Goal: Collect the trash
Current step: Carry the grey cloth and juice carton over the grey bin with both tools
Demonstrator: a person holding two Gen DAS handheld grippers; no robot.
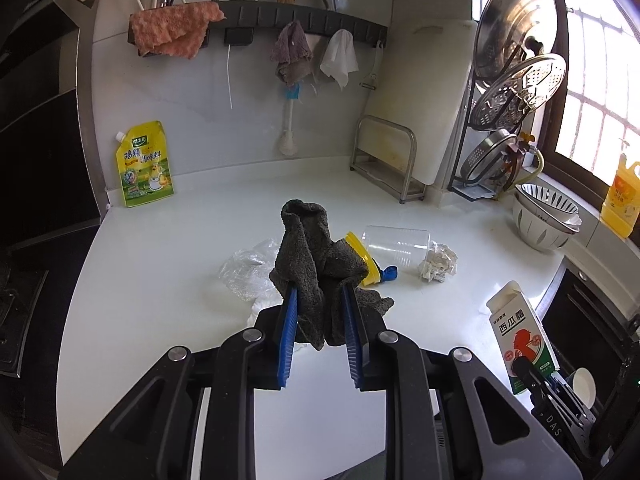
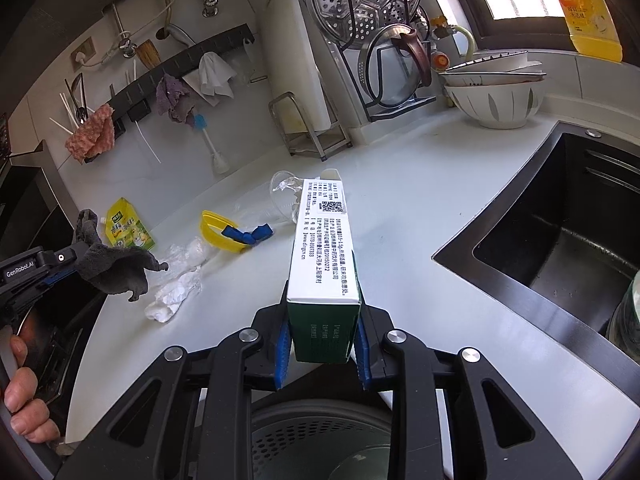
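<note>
**Rag in our left claw, box in our right**

Our left gripper (image 1: 320, 300) has its blue pads nearly together on a dark grey rag (image 1: 316, 264), which bunches up between them and hangs clear of the white counter (image 1: 160, 280). From the right wrist view we see the same rag (image 2: 116, 268) drooping off the left gripper at the counter's left edge, with fingers (image 2: 20, 392) of the hand wrapped on its handle.

Our right gripper (image 2: 322, 312) is clamped on the near end of a white and green box (image 2: 324, 248), which juts forward over the counter, tilted a little upward. In the left wrist view that box (image 1: 520, 336) stands at the right side, above the counter's edge.

Trash left on the counter: a crumpled clear bag (image 1: 248, 268) with a white wad (image 2: 168, 300) just beside it, a yellow lid (image 2: 220, 236) with a blue scrap (image 2: 250, 234) lying against it, a clear cup (image 1: 400, 246) on its side, and a paper ball (image 1: 438, 266) touching the cup's far end

A yellow pouch (image 1: 144, 164) leans on the back wall. The dark sink (image 2: 560, 240) lies to the right, with stacked bowls (image 2: 496, 92) behind it
</note>
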